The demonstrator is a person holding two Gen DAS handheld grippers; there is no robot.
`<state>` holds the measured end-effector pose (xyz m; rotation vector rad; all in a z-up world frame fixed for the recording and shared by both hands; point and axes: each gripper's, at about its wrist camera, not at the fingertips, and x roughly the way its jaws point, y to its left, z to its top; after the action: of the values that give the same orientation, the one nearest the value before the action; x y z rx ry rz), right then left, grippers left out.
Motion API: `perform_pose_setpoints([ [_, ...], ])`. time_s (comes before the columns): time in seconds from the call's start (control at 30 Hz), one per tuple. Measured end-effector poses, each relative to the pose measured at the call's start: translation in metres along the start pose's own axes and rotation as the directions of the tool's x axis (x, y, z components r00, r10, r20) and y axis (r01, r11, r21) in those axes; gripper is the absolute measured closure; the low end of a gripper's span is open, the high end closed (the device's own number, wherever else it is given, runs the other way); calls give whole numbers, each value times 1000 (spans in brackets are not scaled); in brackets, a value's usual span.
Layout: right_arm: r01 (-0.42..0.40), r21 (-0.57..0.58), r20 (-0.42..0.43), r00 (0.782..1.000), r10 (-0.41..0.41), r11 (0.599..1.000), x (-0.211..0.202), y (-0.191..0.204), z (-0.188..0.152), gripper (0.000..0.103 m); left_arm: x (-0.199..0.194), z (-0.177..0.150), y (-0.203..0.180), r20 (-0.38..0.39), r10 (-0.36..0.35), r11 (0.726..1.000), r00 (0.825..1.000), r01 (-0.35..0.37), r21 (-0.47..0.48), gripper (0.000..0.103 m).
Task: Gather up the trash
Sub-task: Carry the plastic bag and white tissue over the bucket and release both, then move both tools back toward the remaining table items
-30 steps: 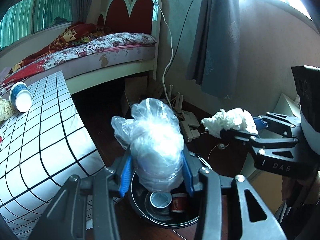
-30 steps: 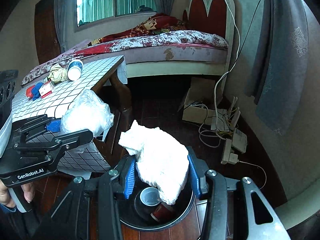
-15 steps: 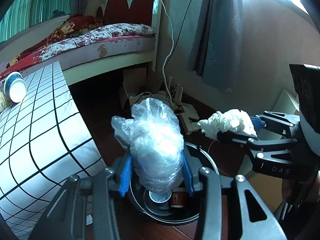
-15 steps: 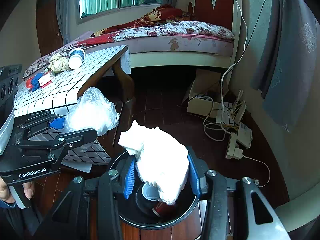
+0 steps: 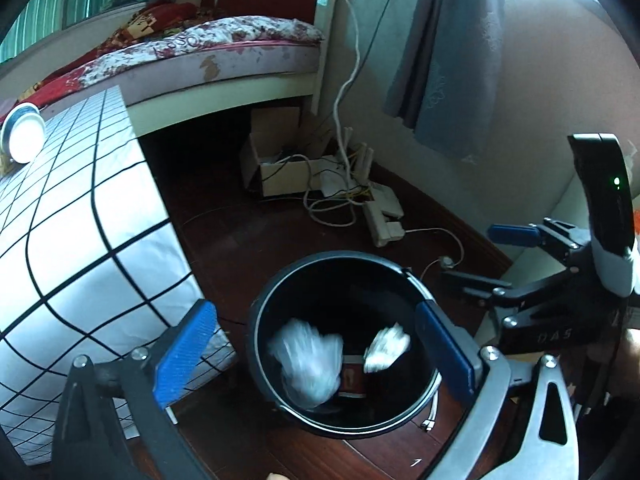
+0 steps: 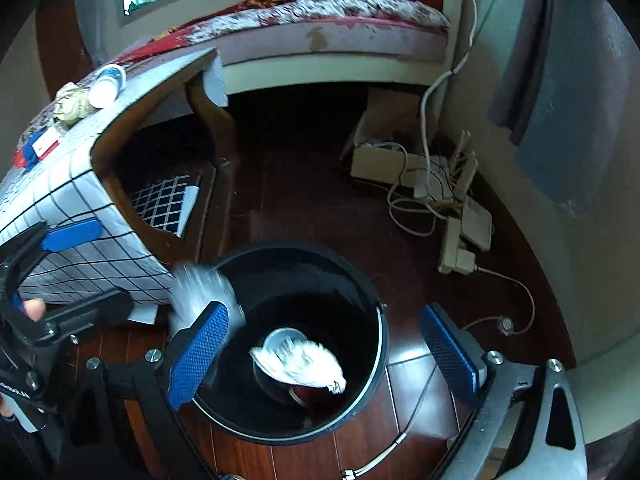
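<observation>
plastic bag, tissue wad dropped into bin | both fingers just opened

I see a black bin on dark red-brown floor. In it lie a clear bag and a white wad. My pads are blue. The table wears a white cloth with a black grid. The bedding is red-flowered, the curtain grey-blue.
</observation>
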<state>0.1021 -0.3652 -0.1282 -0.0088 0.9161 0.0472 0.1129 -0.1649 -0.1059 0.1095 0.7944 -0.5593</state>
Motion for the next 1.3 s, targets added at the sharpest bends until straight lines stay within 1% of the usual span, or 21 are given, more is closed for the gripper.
perform_pose_setpoints([
  [0.1,24,-9,-15,1000,-24,1000,1,0,-1,1,-1,0,1,12,31,999,999,-31,5,3],
  [0.33,46,-39,11,999,-46,998,-5,5,2,1,-9,3,5,40,90,996,995,-90,14,1],
  [0.4,55,-49,25,998,-54,997,-8,7,4,1,-12,3,4,59,114,993,992,-116,25,1],
  [0.5,81,-66,38,996,-78,995,-13,13,6,1,-20,5,4,77,127,991,989,-129,25,1],
  [0.63,82,-57,63,995,-79,995,-25,15,10,1,-35,12,2,108,150,988,983,-153,23,1],
  [0.77,91,-53,108,991,-84,994,-40,19,18,1,-48,20,4,129,165,986,978,-168,13,1],
  [0.87,70,-41,161,985,-63,997,-52,26,29,1,-59,26,10,153,186,982,971,-188,-4,1],
  [1.0,44,-26,205,978,-38,999,-60,36,44,1,-76,34,20,188,219,976,957,-218,-28,1],
  [1.2,-4,-2,242,970,4,1000,-65,55,66,1,-91,38,40,207,282,959,937,-273,-72,1],
  [1.3,-25,-2,267,963,25,1000,-68,69,74,1,-99,39,54,209,311,949,927,-294,-109,1],
])
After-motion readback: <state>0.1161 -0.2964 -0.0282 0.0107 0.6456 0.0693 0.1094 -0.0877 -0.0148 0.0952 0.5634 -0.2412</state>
